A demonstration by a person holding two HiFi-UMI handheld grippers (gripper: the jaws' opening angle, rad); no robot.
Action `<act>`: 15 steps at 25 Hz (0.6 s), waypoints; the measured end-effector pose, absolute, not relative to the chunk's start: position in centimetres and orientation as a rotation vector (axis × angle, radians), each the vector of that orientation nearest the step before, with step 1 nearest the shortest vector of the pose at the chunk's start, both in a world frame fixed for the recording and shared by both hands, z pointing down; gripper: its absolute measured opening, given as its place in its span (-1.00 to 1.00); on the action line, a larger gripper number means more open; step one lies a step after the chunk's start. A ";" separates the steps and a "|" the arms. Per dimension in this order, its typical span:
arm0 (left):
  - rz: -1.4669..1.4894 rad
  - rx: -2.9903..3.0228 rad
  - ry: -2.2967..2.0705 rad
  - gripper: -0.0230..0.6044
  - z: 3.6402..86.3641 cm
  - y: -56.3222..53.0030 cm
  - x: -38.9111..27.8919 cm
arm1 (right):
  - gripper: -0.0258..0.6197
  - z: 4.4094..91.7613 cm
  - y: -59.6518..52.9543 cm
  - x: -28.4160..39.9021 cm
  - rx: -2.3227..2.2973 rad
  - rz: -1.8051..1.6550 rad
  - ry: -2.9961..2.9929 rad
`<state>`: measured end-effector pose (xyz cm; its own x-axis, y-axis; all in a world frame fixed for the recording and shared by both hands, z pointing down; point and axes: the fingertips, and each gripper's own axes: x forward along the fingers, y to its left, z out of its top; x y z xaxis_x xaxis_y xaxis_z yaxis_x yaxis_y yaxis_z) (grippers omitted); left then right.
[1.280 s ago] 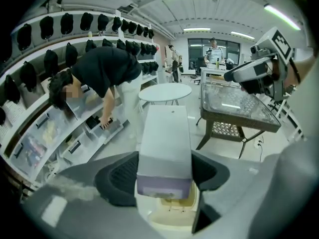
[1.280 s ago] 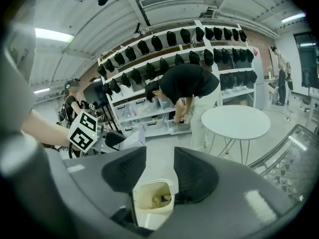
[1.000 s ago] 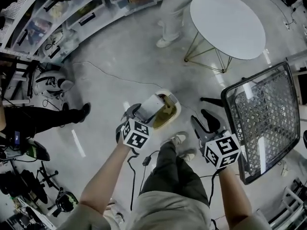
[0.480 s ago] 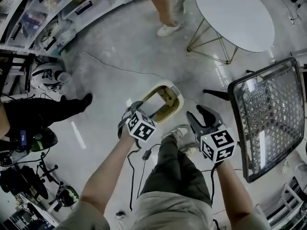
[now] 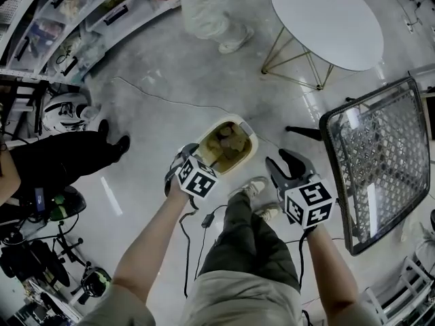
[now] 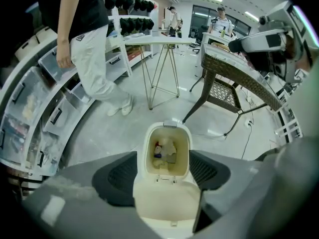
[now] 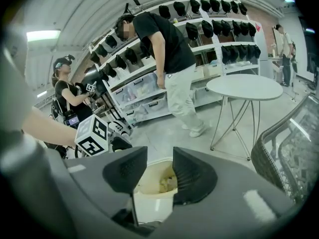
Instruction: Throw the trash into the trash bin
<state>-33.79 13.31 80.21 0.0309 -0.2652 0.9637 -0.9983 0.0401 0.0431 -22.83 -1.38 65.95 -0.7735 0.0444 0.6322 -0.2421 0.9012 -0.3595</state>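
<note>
The cream trash bin (image 5: 250,148) stands open on the floor in front of my feet, with crumpled trash (image 5: 226,140) inside. My left gripper (image 5: 182,157) hangs at the bin's near-left edge and points steeply down. In the left gripper view the left gripper (image 6: 164,169) is open with the bin (image 6: 169,127) and its trash (image 6: 164,151) far below, nothing held; its jaws have just been opening a little further. My right gripper (image 5: 283,166) is to the right of the bin. Its jaws (image 7: 159,171) have just been closing slightly but stand apart and empty, the bin (image 7: 149,205) showing in the gap.
A round white table (image 5: 323,19) stands at the back right and a wicker chair (image 5: 380,161) at the right. A person in pale trousers (image 5: 204,9) stands by the shelves (image 5: 61,32). A cable (image 5: 149,94) crosses the floor. My shoe (image 5: 253,193) is beside the bin.
Both grippers have sunk a little toward the bin. A pale thing by the left gripper at the bin's mouth is gone, and trash now shows inside the bin. The person at the back has walked left.
</note>
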 end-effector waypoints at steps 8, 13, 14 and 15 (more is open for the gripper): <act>0.981 1.427 -1.464 0.15 76.6 12.2 -33.9 | -0.41 63.3 -1.6 -21.6 0.189 0.576 -2.431; 0.960 1.506 -1.516 0.14 71.2 10.0 -34.4 | -0.41 59.3 -2.9 -20.7 0.264 0.597 -2.484; 0.944 1.526 -1.516 0.14 70.0 9.3 -34.0 | -0.41 58.5 -3.3 -20.4 0.277 0.633 -2.495; 0.920 1.546 -1.515 0.14 68.9 8.6 -33.4 | -0.41 57.6 -3.6 -19.9 0.288 0.677 -2.507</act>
<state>-33.36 8.60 68.86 0.0322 -0.4435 0.8957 -0.9993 0.0032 0.0375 -19.92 -3.63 57.56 -0.8408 -0.0663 0.5372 -0.3277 0.8523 -0.4076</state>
